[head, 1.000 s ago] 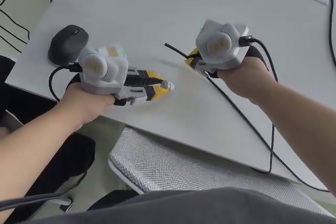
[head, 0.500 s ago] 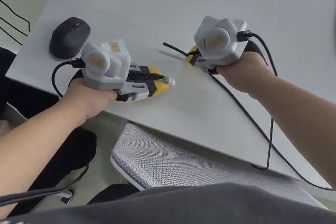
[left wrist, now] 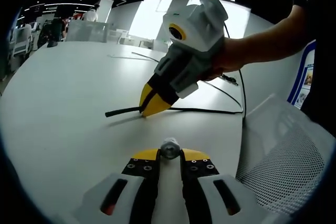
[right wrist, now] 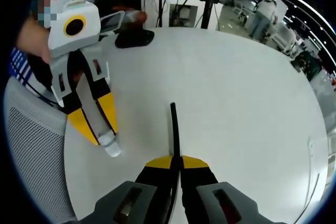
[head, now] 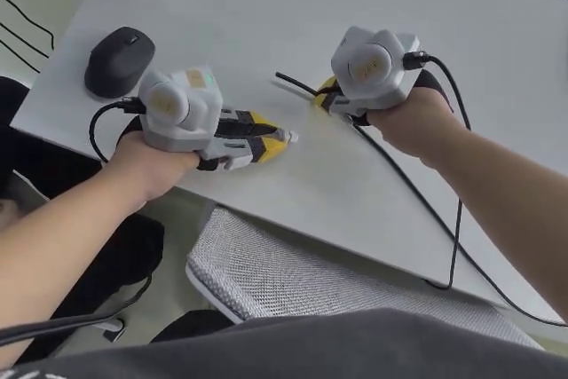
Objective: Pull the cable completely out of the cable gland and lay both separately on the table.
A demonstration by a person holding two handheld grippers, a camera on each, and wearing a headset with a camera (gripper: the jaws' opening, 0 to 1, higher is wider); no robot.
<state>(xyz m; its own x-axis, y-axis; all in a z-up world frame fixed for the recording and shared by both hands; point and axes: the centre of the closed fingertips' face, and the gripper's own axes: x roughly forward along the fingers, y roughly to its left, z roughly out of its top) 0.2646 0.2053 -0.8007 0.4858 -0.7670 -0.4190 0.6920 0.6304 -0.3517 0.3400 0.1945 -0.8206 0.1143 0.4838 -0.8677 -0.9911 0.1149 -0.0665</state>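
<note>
Cable [right wrist: 174, 129] is pinched tight in the right hand-held gripper [right wrist: 176, 162]. The left hand-held gripper [left wrist: 169, 155] squeezes the gland [left wrist: 169, 146], apart from it.

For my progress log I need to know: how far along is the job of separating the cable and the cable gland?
Done: the cable is fully out of the cable gland, with bare table showing between them. In hand: the right gripper is shut on the cable, and the left gripper is shut on the cable gland. Left: lay both down apart on the table and open the grippers.
</note>
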